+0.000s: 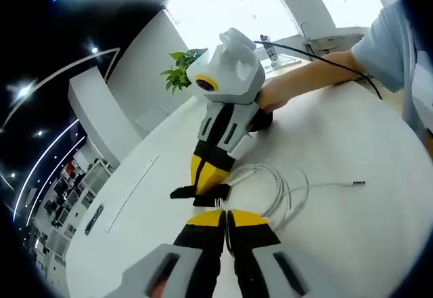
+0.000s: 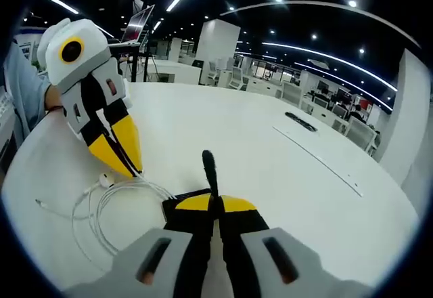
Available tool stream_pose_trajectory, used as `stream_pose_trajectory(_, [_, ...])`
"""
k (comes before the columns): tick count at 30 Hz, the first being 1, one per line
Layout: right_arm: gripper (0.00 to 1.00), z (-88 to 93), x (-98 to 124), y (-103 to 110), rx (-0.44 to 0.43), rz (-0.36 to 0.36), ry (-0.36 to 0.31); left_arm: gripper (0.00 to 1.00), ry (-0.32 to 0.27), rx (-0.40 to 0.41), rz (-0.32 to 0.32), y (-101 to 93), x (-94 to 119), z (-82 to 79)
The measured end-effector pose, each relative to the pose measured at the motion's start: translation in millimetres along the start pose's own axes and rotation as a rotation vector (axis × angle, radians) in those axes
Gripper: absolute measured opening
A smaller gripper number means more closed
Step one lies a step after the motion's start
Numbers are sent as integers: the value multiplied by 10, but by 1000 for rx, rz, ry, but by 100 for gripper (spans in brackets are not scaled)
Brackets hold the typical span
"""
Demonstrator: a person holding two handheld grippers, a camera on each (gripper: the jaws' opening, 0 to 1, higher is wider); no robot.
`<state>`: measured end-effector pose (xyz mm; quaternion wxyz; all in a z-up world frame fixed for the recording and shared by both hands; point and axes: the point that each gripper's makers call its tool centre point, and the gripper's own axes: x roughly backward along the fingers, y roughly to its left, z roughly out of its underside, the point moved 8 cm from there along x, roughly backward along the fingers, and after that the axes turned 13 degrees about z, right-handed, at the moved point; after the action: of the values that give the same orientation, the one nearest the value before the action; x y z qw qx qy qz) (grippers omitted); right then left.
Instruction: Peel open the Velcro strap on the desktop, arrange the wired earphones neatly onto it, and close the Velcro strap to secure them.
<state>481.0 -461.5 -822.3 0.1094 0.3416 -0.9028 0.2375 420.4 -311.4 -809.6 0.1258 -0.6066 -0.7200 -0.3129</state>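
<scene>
1. The black Velcro strap (image 2: 203, 189) is seen lying on the round white desktop (image 2: 257, 142), with one end lifted as a narrow tab. That tab is pinched between the closed yellow-tipped jaws of the right gripper (image 2: 215, 206), apparently so that the strap can be peeled open or kept raised.

2. The white wired earphones (image 1: 274, 189) are gathered in loose loops on the desktop, touching the strap. The left gripper (image 1: 225, 218) has its jaws drawn together at the near edge of the coil. A strand of cable seems to be nipped there, though this cannot be told for certain. It is judged that the cable is being steadied against the strap.

3. In the left gripper view, the plug end of the cable (image 1: 356, 183) is shown trailing to the right, away from the coil. The strap (image 1: 196, 193) is seen flat beneath the right gripper (image 1: 208, 188). A green potted plant (image 1: 179, 71) stands at the far edge.

4. In the right gripper view, the raised strap tab is made plain. The earphones (image 2: 108, 200) lie to the left under the tips of the left gripper (image 2: 125, 159), and an earbud (image 2: 106, 178) is visible.
</scene>
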Motion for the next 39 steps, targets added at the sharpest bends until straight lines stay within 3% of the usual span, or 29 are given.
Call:
stream_pose_trajectory(12, [5, 10, -46, -63, 30, 64, -27, 8, -32, 33, -19, 24, 52, -9])
stream_pose_trajectory(21, [8, 9, -84, -167, 14, 137, 1, 8, -68, 52, -79, 27, 210, -44])
stream_pose_trajectory(28, [8, -21, 29, -344, -85, 216, -2, 11, -83, 75, -149, 39, 352, -3])
stream_pose_trajectory(35, [8, -114, 324, -494, -244, 257, -48, 9, -190, 172, -263, 212, 603, -30])
stream_pose_trajectory(39, [8, -153, 495, -541, -281, 274, -71, 9, -231, 208, -337, 336, 786, -19])
